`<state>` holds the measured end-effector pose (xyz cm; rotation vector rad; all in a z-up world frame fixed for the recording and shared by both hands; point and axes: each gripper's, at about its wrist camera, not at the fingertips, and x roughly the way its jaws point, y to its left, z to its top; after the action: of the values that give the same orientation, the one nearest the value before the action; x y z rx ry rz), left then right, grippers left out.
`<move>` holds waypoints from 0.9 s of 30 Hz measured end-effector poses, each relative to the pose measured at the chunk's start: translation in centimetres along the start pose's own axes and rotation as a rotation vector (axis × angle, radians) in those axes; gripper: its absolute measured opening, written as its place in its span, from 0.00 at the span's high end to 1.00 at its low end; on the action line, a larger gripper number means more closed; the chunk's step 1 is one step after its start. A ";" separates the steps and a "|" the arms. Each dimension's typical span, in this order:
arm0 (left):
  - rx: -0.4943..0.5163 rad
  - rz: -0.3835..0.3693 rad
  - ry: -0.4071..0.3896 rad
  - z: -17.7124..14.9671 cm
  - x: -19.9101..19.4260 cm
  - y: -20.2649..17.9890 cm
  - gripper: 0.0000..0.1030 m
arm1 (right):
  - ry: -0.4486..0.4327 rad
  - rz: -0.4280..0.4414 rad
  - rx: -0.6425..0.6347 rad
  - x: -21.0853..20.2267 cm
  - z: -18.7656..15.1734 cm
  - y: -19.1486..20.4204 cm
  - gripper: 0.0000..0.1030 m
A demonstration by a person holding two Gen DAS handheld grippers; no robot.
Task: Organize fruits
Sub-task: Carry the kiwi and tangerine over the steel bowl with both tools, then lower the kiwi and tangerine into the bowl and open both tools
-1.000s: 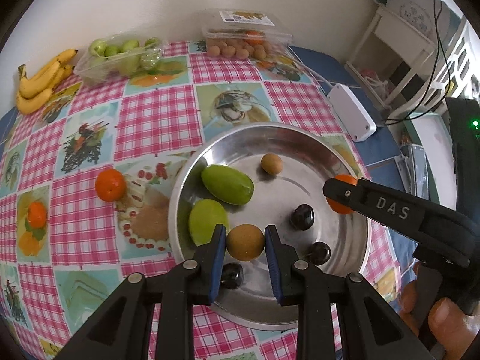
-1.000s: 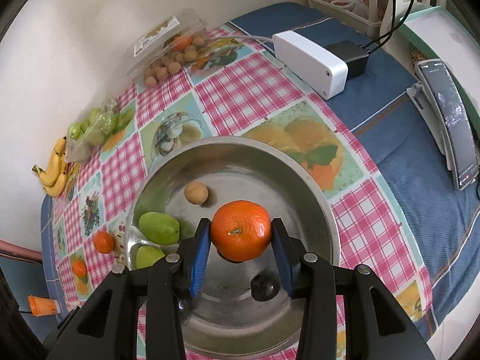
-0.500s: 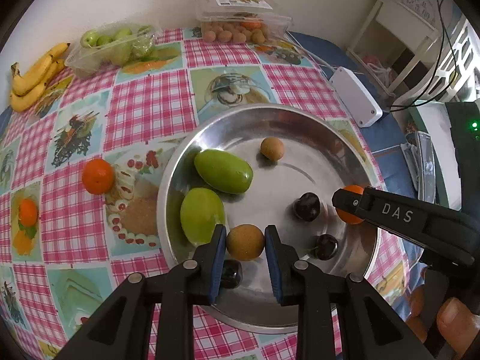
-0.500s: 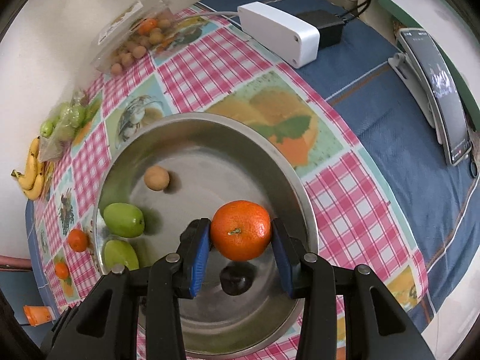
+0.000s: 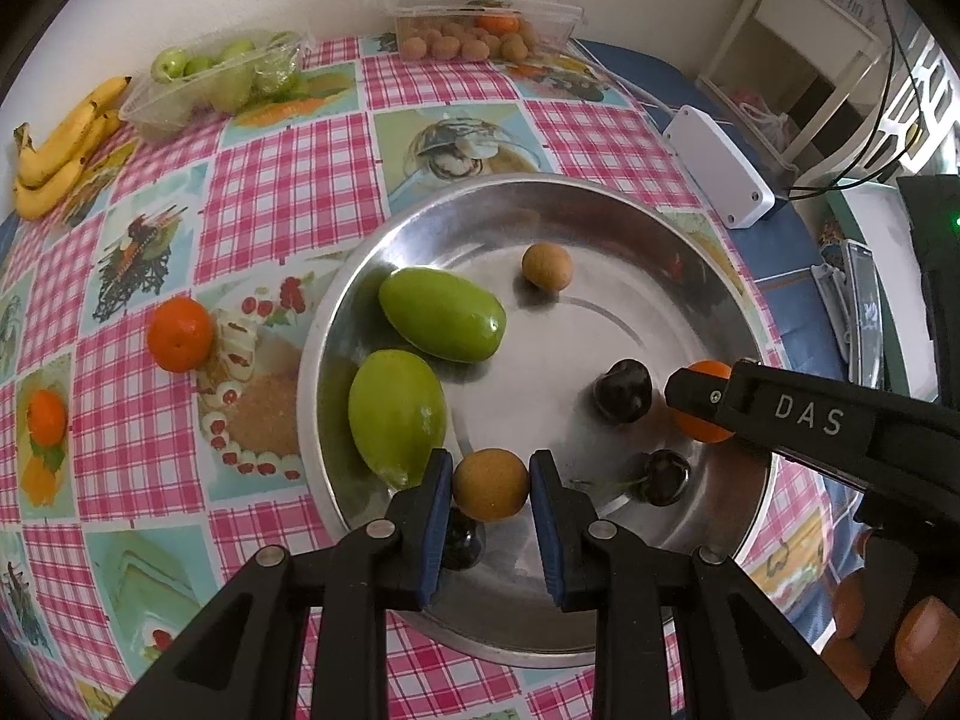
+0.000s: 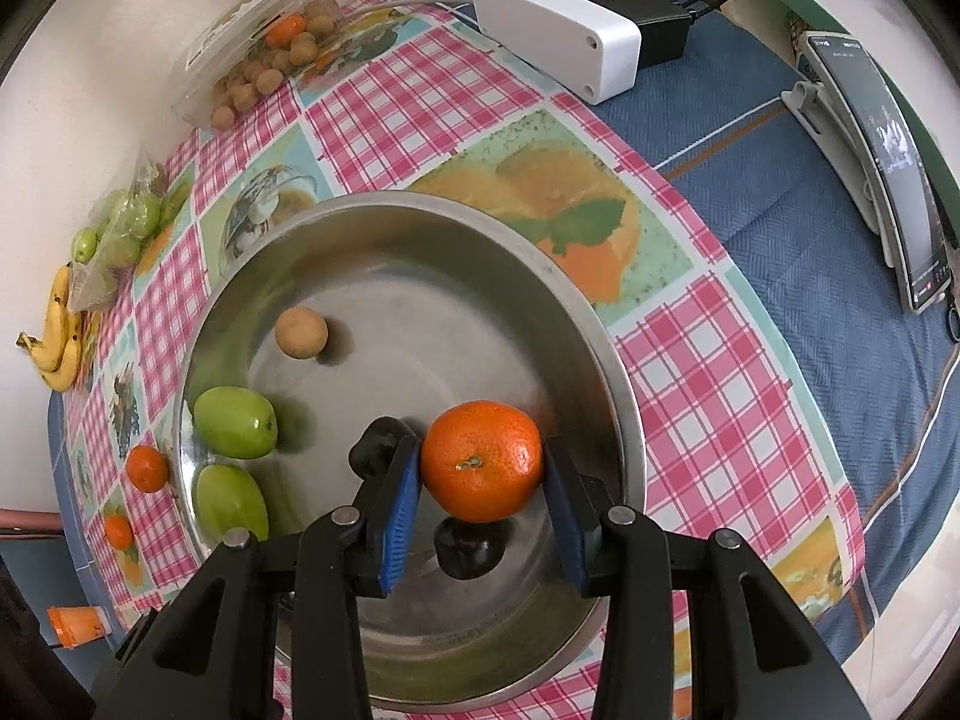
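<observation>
- Done so far, judging by the metal bowl [image 5: 708, 276]: it already holds two green fruits [image 5: 441, 313], one small brown fruit [image 5: 546, 264] and several dark cherries [image 5: 623, 390].
- In hand: the left tongs [image 5: 491, 483] are clamped on another small brown fruit low over the bowl's near side; the right tongs [image 6: 482, 461] grip a mandarin [image 6: 482, 459] just above the bowl floor.
- Left: an orange fruit [image 5: 180, 334] lies on the tabletop [image 5: 288, 180] beside the bowl; bananas [image 5: 60, 150] and two packs wait by the wall.
- Against the earlier frames, both tongs sit lower over the bowl, grips unchanged.
</observation>
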<state>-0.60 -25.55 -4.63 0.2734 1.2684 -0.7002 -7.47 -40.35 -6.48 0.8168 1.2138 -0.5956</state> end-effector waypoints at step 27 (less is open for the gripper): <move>-0.019 -0.012 -0.035 0.2 -1.7 0.5 0.51 | -0.075 0.011 0.014 -3.6 0.0 0.3 0.58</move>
<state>-0.35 -24.78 -3.08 0.2375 1.2440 -0.6996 -8.16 -40.27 -2.93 0.8050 1.1371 -0.6210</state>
